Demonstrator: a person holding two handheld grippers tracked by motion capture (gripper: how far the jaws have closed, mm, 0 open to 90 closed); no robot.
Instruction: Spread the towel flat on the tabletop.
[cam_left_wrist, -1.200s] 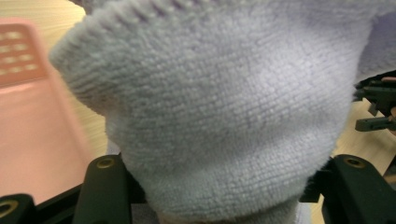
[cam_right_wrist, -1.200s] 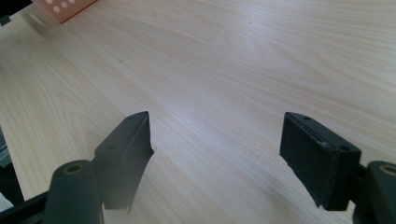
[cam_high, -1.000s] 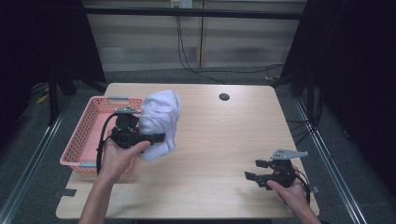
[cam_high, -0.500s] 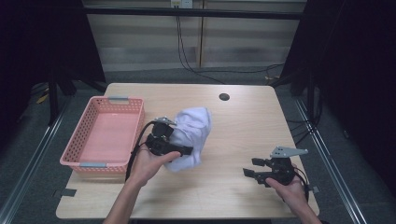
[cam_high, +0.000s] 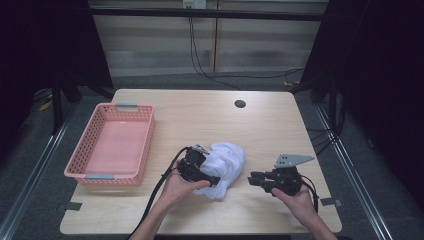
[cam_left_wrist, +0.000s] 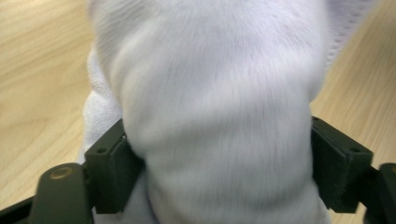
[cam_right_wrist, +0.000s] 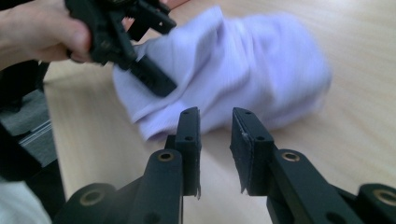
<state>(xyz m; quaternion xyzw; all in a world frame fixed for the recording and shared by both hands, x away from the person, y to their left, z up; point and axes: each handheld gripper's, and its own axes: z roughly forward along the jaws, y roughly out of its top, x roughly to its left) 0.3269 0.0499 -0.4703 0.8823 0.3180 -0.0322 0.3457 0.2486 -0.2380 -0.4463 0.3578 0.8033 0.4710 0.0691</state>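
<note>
Having come away from above the pink mesh basket (cam_high: 107, 145), the soft, ribbed white cloth (cam_high: 225, 165) is now lying bunched on the wooden counter (cam_high: 210, 115), the left gripper (cam_high: 212, 181) fingers just opening wide around it, seemingly touching it, while the right gripper (cam_high: 254, 178) fingers are closing, empty.

Cloth (cam_left_wrist: 219, 107) cut off above left gripper (cam_left_wrist: 219, 177), its far end blurred beyond right gripper (cam_right_wrist: 215, 140), left jaw tips buried in folds.
</note>
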